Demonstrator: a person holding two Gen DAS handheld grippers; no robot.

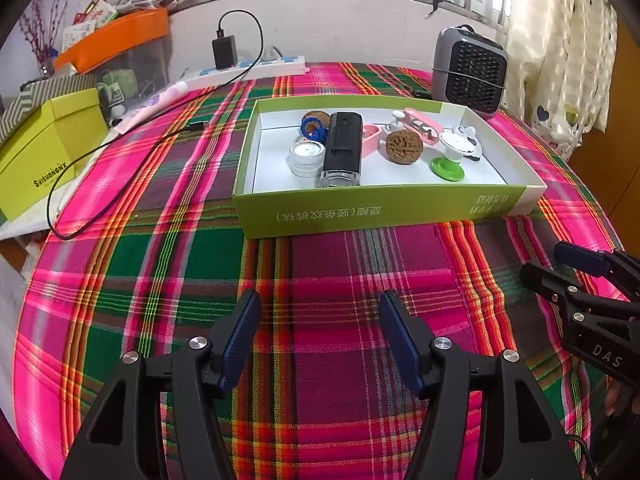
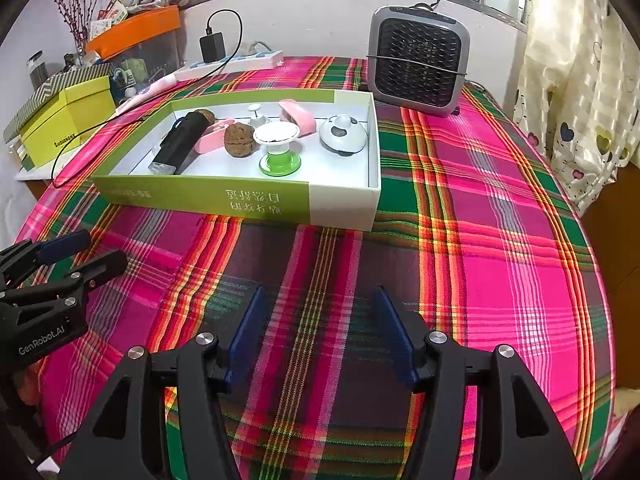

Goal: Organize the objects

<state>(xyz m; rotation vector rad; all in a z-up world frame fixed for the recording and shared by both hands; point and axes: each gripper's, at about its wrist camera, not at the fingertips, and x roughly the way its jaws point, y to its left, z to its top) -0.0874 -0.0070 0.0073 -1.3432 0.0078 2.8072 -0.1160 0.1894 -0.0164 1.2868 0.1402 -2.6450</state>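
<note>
A green and white box (image 1: 384, 212) (image 2: 240, 200) sits on the plaid tablecloth and holds several small objects: a black bottle (image 1: 342, 148) (image 2: 180, 142), a small clear jar (image 1: 306, 158), a blue cord (image 1: 314, 128), a brown walnut (image 1: 404, 146) (image 2: 239, 140), a pink item (image 1: 420, 124) (image 2: 298, 116), a green-based white stand (image 1: 450, 156) (image 2: 278, 148) and a white round gadget (image 2: 343, 134). My left gripper (image 1: 320, 320) is open and empty, well in front of the box. My right gripper (image 2: 318, 316) is open and empty, also in front of it.
A grey fan heater (image 1: 470, 72) (image 2: 416, 60) stands behind the box at the right. A power strip with a black charger (image 1: 248, 64) and its cable lie at the back. A yellow-green box (image 1: 44, 152) and an orange-lidded bin (image 1: 116, 40) stand at the left.
</note>
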